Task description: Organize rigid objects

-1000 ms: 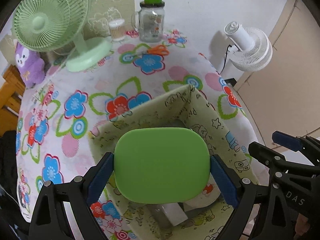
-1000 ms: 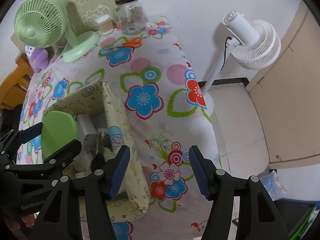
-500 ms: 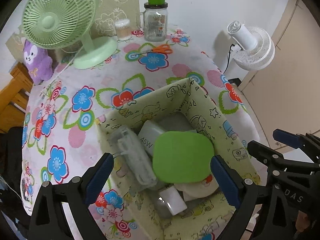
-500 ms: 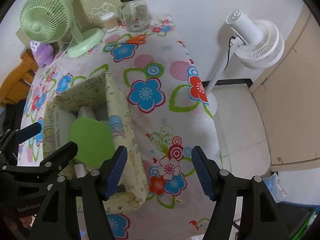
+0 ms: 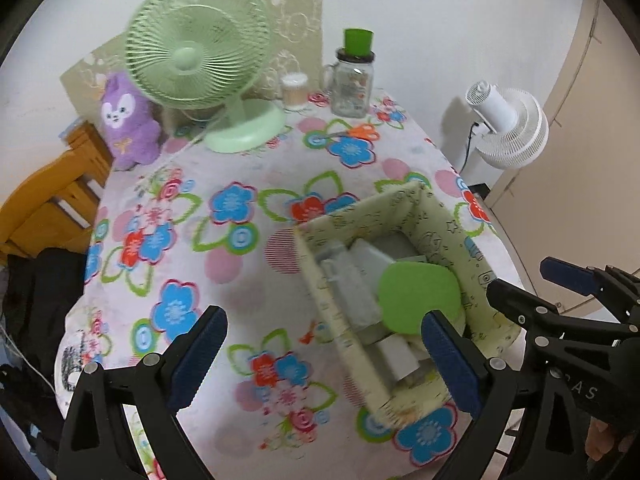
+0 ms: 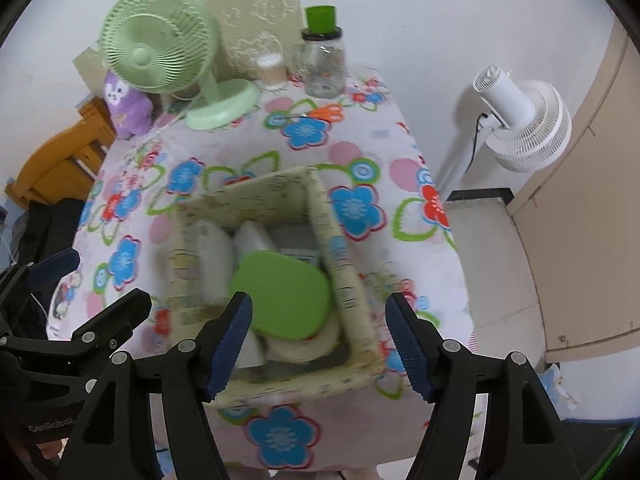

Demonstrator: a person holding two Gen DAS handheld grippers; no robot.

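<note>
A pale patterned fabric box (image 5: pixel 440 216) (image 6: pixel 344 280) stands near the table's front right corner. A flat green lid (image 5: pixel 418 294) (image 6: pixel 280 300) lies inside it on top of several grey and white containers (image 5: pixel 352 280). My left gripper (image 5: pixel 320 356) is open and empty, above the tablecloth to the left of the box. My right gripper (image 6: pixel 320 344) is open and empty, above the box's near end.
A green desk fan (image 5: pixel 200 52), a purple plush toy (image 5: pixel 126 120), a small cotton-swab jar (image 5: pixel 294 90), a glass jar with a green cap (image 5: pixel 354 76) and orange scissors (image 5: pixel 360 132) stand at the table's far side. A white floor fan (image 6: pixel 520 124) stands right of the table.
My left gripper let go of the green lid, which now lies in the box. It then rose and moved left. My right gripper moved back and left over the box.
</note>
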